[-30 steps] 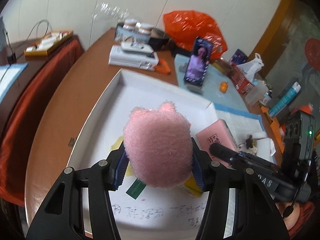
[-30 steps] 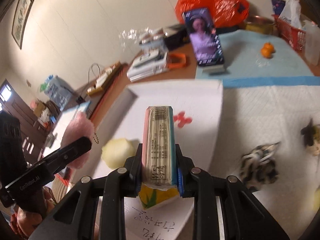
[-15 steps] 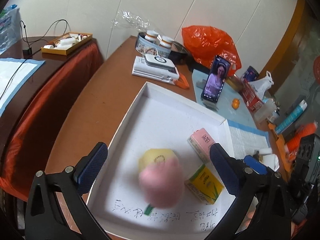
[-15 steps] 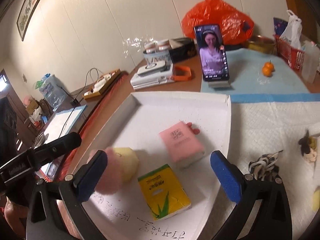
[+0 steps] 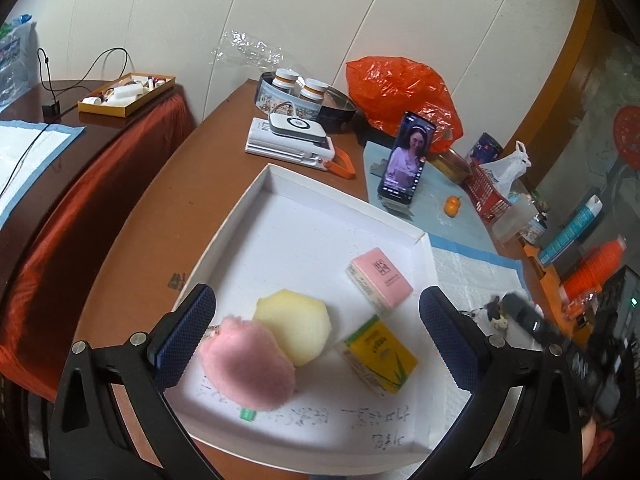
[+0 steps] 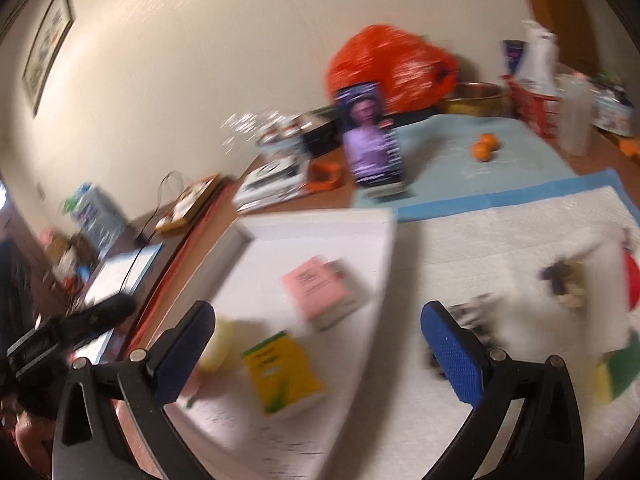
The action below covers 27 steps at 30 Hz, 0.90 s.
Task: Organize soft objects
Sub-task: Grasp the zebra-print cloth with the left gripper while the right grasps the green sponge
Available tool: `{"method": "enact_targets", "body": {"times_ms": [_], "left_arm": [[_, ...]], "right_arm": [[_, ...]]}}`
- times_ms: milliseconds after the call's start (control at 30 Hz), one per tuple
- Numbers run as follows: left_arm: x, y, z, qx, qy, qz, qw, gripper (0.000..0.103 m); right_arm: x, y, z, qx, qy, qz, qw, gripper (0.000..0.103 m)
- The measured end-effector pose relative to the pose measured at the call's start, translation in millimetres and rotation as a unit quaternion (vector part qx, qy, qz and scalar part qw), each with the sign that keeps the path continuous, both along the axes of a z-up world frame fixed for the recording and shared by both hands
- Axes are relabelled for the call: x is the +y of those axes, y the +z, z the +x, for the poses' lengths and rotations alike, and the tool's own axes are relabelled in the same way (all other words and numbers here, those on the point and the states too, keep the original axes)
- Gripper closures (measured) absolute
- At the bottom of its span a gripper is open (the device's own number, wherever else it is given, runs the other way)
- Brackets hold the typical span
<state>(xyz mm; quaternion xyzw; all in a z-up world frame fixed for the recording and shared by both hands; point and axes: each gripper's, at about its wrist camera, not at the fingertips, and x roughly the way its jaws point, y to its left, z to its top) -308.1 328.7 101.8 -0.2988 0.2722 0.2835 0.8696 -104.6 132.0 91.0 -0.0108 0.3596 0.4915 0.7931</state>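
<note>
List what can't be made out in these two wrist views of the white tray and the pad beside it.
- Small items on the white pad: right wrist view is motion-blurred; the dark striped one sits partly behind a pad of the right hand-held gripper.
- Handwriting on the white tray: too blurred to read in either view.
- Pink plush: its face is not visible in the left wrist view; the open left hand-held gripper hides its near-left edge.

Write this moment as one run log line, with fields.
left gripper: open | right gripper: open | white tray: pink plush, yellow sponge, two tissue packs
</note>
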Motion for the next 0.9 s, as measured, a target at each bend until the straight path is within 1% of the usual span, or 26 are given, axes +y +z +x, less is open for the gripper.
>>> {"method": "enact_targets", "body": {"times_ms": [67,133,200,267,333,467,567,667,733,800,900], "left_arm": [[-4.4,0.3,1.4,-0.005,-0.001,-0.002,1.0000,0.000],[-12.0,0.1,5.6,-0.006,-0.005,-0.003,1.0000,0.000],[-21.6,-0.5,12.5,-0.005,-0.012,-0.003,0.9999,0.000],[-30.6,-1.3,18.0,-0.003,-0.018,-0.002,0.9998,0.000],[-40.7,-3.2,26.0,0.003,-0.024,-0.003,0.9997,0.000],[-59.2,-5.9,41.2,0.017,-0.042,-0.004,0.9990,0.000],[-74.6,-5.2,61.5,0.025,-0.067,0.002,0.9974,0.000],[-92.3,-8.1,91.7,0.035,-0.096,0.002,0.9948,0.000],[-110.5,-13.9,124.9,0.047,-0.128,-0.001,0.9906,0.000],[-127.9,-20.3,156.2,0.065,-0.151,0.011,0.9863,0.000],[-141.1,-35.4,199.6,0.102,-0.159,0.030,0.9815,0.000]], "right_arm": [[-20.4,-0.6,28.5,-0.002,-0.041,0.002,0.999,0.000],[-37.6,-5.0,53.5,-0.009,-0.064,-0.005,0.998,0.000],[-47.5,-11.0,69.8,-0.023,-0.064,-0.014,0.998,0.000],[-51.6,-20.0,79.3,-0.039,-0.061,-0.047,0.996,0.000],[-50.4,-30.6,81.6,-0.056,-0.051,-0.083,0.994,0.000],[-47.6,-46.2,73.1,-0.069,-0.014,-0.108,0.992,0.000],[-60.8,-43.6,73.8,-0.076,-0.016,-0.097,0.992,0.000],[-93.4,-28.6,86.5,-0.084,-0.053,-0.068,0.993,0.000],[-121.2,-18.9,102.0,-0.088,-0.087,-0.051,0.991,0.000],[-144.5,-13.1,114.5,-0.082,-0.113,-0.042,0.989,0.000],[-183.9,-13.4,137.6,-0.066,-0.149,-0.035,0.986,0.000]]}}
